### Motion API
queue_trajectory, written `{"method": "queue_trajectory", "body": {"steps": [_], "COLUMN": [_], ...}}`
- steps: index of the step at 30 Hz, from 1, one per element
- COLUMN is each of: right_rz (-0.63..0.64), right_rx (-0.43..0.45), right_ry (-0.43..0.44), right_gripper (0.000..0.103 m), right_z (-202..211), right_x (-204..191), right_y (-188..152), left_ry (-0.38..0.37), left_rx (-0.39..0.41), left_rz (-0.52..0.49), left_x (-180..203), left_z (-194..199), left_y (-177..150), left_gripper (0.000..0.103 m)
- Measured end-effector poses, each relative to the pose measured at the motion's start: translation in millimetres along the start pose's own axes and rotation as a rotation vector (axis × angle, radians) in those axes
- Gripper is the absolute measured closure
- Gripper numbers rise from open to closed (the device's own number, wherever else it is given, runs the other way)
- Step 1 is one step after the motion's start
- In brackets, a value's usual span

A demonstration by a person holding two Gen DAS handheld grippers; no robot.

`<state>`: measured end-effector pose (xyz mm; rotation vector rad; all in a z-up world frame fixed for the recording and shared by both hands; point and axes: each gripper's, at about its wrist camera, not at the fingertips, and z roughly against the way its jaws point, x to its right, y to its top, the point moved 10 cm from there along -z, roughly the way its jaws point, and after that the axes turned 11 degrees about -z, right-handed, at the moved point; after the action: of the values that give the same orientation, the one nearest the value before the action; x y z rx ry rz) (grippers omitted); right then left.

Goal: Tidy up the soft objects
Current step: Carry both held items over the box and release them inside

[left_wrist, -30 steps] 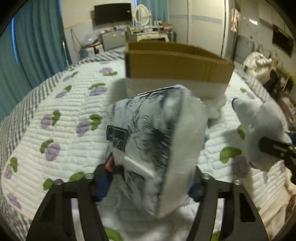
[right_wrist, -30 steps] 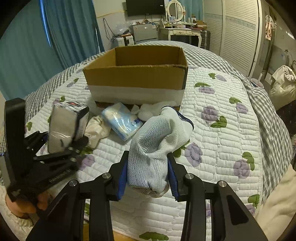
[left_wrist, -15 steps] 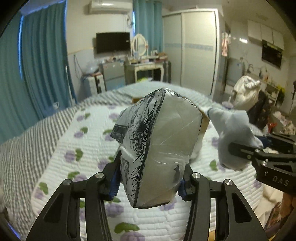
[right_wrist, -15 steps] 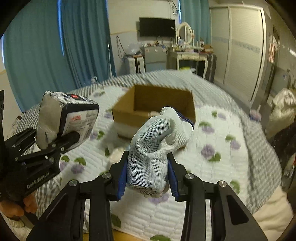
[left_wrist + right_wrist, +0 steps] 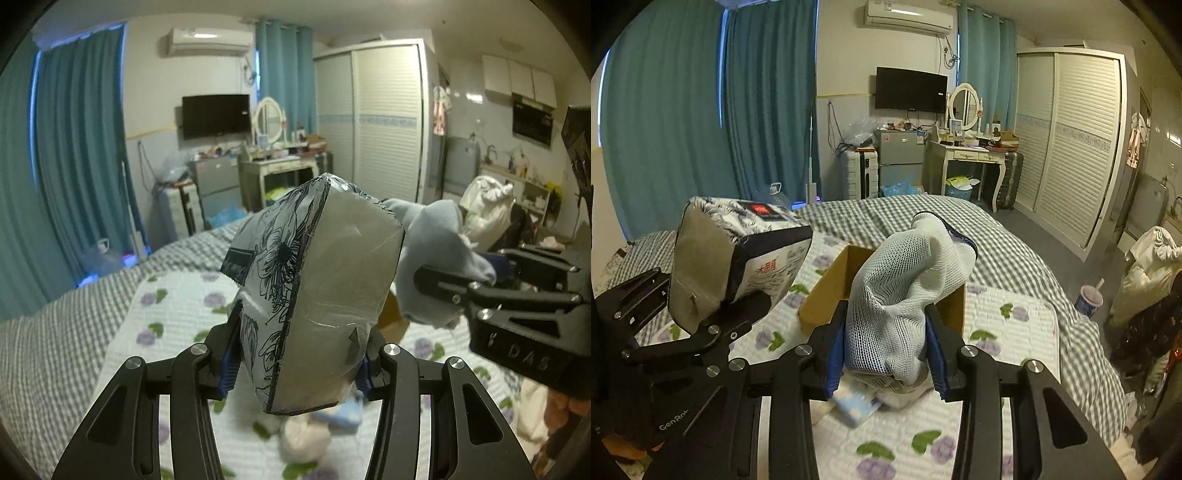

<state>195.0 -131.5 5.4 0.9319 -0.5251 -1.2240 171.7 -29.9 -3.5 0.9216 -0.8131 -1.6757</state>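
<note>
While both grippers are held raised above the bed, each is clamped on a soft item. The left gripper (image 5: 299,363) is pointed forward and slightly up, its jaws closed against the sides of a plastic-wrapped tissue pack (image 5: 314,295) — a blocky, glossy package with a black line-drawn floral print on one face and a plain silvery end. The right gripper (image 5: 884,360) is held level beside it, its blue-padded jaws pressed on a white mesh bag (image 5: 905,295), which is crumpled, net-textured and edged with a dark trim at its top.

Seen from the right wrist, a red label and printed lettering on the pack's far face are revealed, and the left gripper (image 5: 713,314) is shown from the side, to the left. From the left wrist, the mesh bag (image 5: 432,258) appears smooth and pale grey-blue, just right of the pack.

Below the jaws, a pale blue packet (image 5: 855,404) and a cream bundle (image 5: 304,439) lie on the quilted bedspread (image 5: 1004,417) with purple flowers. Beyond the mesh bag, an open cardboard box (image 5: 831,291) sits on the bed — mostly hidden in the left view. Farther off stand teal curtains (image 5: 683,110) and a louvred wardrobe (image 5: 1071,147).
</note>
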Motion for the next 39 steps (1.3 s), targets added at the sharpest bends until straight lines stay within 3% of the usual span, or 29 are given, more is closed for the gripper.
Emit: {"method": "queue_trajectory", "body": {"steps": [10, 17, 22, 26, 28, 30, 31, 39], "right_rz": [-0.050, -0.084, -0.088, -0.091, -0.102, -0.124, -0.127, -0.102], "right_rx": [-0.052, -0.123, -0.145, -0.138, -0.134, -0.127, -0.118, -0.032], "right_ry": [-0.009, 0.004, 0.018, 0.029, 0.029, 0.031, 0.028, 0.011], "right_gripper": [0.065, 0.065, 0.065, 0.063, 0.058, 0.036, 0.032, 0.031], "right_z": [-90, -152, -175, -178, -178, -173, -169, -89], "right_x": [42, 64, 72, 74, 74, 75, 74, 58], "right_y": [34, 19, 12, 15, 17, 24, 27, 63], "left_ry": [0.000, 0.007, 0.001, 0.028, 0.022, 0.027, 0.029, 0.047], "left_rx": [-0.061, -0.124, -0.165, -0.189, -0.203, -0.204, -0.200, -0.110], "left_rz": [0.013, 0.019, 0.037, 0.038, 0.045, 0.028, 0.021, 0.008], "left_x": [1, 7, 13, 12, 12, 12, 14, 1], "left_z": [-93, -140, -159, -163, -165, -160, -158, -90], "left_y": [14, -2, -9, -12, -11, -8, -5, 36], "left_gripper": [0.055, 0.055, 0.055, 0.048, 0.037, 0.022, 0.017, 0.017]}}
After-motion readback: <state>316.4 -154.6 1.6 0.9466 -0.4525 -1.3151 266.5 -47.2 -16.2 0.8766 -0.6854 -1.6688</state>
